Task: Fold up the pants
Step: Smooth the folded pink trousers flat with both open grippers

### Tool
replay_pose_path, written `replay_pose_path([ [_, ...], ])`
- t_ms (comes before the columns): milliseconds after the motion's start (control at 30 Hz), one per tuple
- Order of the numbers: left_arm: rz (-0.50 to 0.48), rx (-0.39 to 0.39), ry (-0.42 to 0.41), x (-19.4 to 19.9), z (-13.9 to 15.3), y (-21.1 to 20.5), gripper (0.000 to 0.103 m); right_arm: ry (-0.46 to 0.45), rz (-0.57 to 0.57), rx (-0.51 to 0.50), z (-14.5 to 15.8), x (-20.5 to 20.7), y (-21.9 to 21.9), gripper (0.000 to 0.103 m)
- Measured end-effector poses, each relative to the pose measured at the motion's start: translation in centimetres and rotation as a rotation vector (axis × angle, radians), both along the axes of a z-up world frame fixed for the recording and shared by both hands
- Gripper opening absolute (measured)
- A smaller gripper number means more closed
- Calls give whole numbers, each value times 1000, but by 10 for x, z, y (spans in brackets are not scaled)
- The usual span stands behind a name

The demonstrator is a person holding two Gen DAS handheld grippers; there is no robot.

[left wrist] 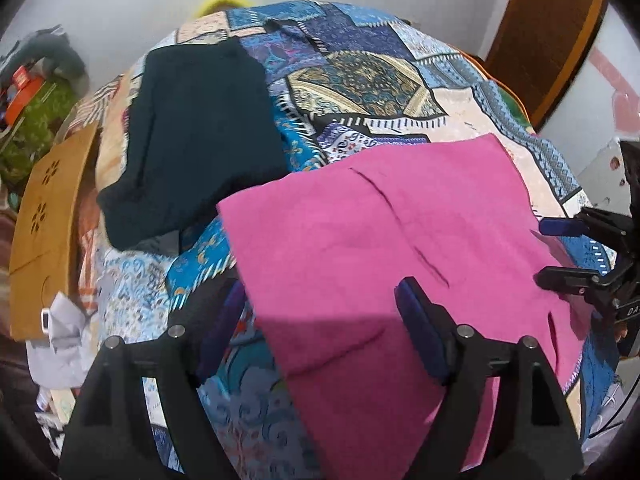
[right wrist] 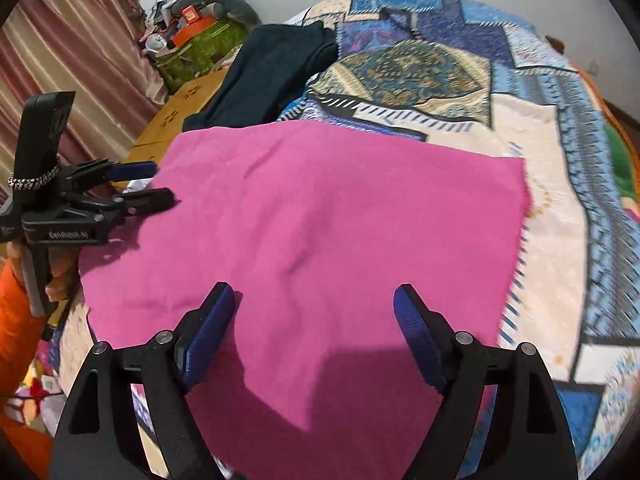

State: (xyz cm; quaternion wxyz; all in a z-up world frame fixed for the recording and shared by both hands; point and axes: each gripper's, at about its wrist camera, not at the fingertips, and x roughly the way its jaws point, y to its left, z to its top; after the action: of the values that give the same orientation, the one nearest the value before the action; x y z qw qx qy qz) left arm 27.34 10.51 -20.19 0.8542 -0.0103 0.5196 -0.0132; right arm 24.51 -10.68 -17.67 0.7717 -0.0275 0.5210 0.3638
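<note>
Pink pants [left wrist: 380, 248] lie folded flat on the patchwork bedspread [left wrist: 360, 80]; they also show in the right wrist view [right wrist: 320, 220]. My left gripper [left wrist: 320, 304] is open, its jaws wide apart over the pants' near left edge, holding nothing. It shows in the right wrist view [right wrist: 160, 184] at the pants' left edge. My right gripper [right wrist: 312, 304] is open and empty above the pants' near edge. It shows in the left wrist view [left wrist: 544, 252] at the pants' right edge.
A dark folded garment [left wrist: 192, 140] lies on the bed beyond the pants, also in the right wrist view [right wrist: 268, 76]. A cardboard box [left wrist: 44, 232] stands left of the bed. Clutter [right wrist: 192, 36] and a curtain [right wrist: 72, 60] are at the far left. A wooden door [left wrist: 548, 32] is at right.
</note>
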Motion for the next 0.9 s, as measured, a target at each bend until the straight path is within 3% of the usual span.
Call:
replay_pose_path([
  [567,106,-24,-36,-56,16,19,81,-136,-79,-87,10,-37,-33,79],
  [733,150,-26,-121,-74,38,15,81,-231,-86,-45,35,-46,-25,79],
  [900,203,-101,-162,-91,47,9,82,-339,-90,27,59,-56,-6,79],
])
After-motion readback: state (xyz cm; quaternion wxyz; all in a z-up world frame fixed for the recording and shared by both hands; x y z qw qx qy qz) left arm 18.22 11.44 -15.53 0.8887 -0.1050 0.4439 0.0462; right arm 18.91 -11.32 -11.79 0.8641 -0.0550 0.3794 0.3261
